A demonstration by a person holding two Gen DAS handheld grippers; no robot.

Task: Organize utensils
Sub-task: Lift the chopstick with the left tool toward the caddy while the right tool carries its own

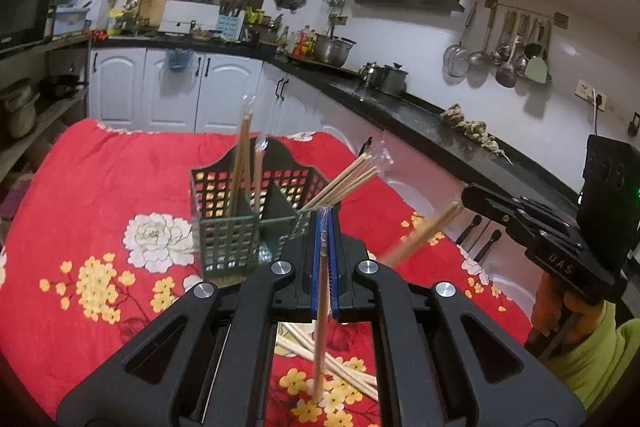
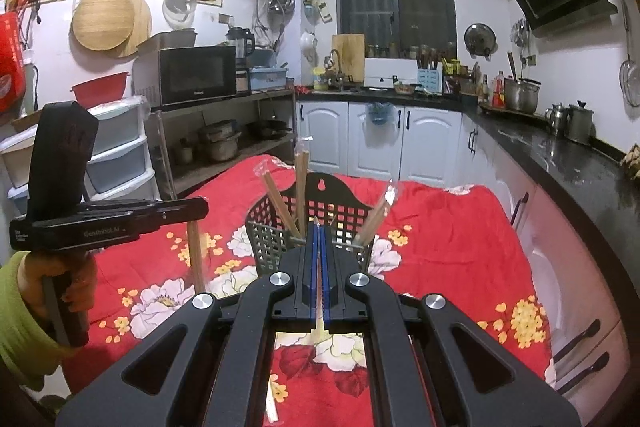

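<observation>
Chopsticks (image 1: 320, 327): clamped in left gripper (image 1: 325, 227)
Right gripper (image 2: 319, 239): clamped on another pair (image 2: 319, 291)
Basket (image 1: 244, 211): holds wrapped chopsticks

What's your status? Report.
Left gripper shut on chopstick. Right gripper shut on another chopstick. Utensil basket ahead, part-filled. Loose chopsticks on tablecloth.

I see a red floral cloth (image 1: 100, 195) covering the table. A black countertop (image 1: 400, 111) runs along white cabinets (image 2: 372, 135), with a steel pot (image 1: 332, 49) on it. A microwave (image 2: 196, 75) sits on a shelf and ladles (image 1: 508, 47) hang on the wall.
</observation>
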